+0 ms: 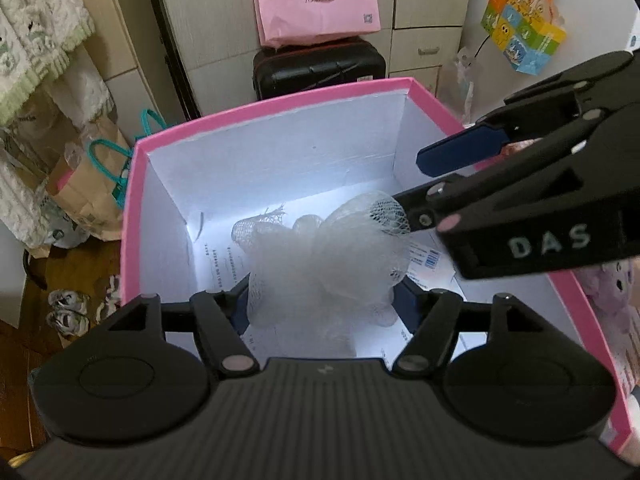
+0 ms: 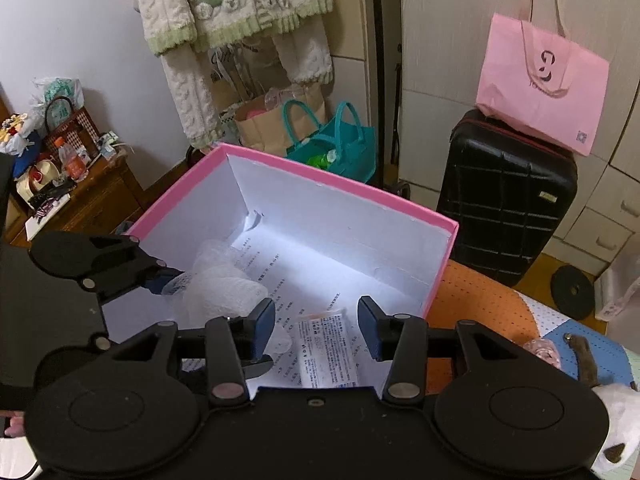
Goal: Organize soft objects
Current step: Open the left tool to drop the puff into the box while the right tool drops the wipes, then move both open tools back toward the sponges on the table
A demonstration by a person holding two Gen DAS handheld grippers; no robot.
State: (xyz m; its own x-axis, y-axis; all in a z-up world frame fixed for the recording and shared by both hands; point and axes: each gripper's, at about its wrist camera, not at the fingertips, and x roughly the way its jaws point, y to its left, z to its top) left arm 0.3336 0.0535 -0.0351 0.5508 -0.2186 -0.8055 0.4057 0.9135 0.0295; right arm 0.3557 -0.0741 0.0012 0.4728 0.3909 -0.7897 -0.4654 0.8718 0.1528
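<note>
A white mesh bath sponge (image 1: 320, 264) lies on the floor of the pink box (image 1: 272, 100), whose inside is white. My left gripper (image 1: 322, 304) hangs over the box with its blue pads standing wide on either side of the sponge, not squeezing it. My right gripper (image 1: 412, 184) reaches in from the right, open, its lower fingertip at the sponge's right edge. In the right wrist view the right gripper (image 2: 316, 320) has only printed paper (image 2: 324, 352) on the box floor behind its gap. There the sponge (image 2: 224, 284) lies left of it, beside a left gripper finger (image 2: 160, 280).
A black suitcase (image 2: 508, 208) with a pink bag (image 2: 544, 76) on top stands behind the box (image 2: 320, 176). Paper and teal bags (image 2: 340, 140) sit by the wall. An orange cushion (image 2: 480, 304) and plush toys (image 2: 616, 412) lie to the right, a wooden cabinet (image 2: 80, 200) to the left.
</note>
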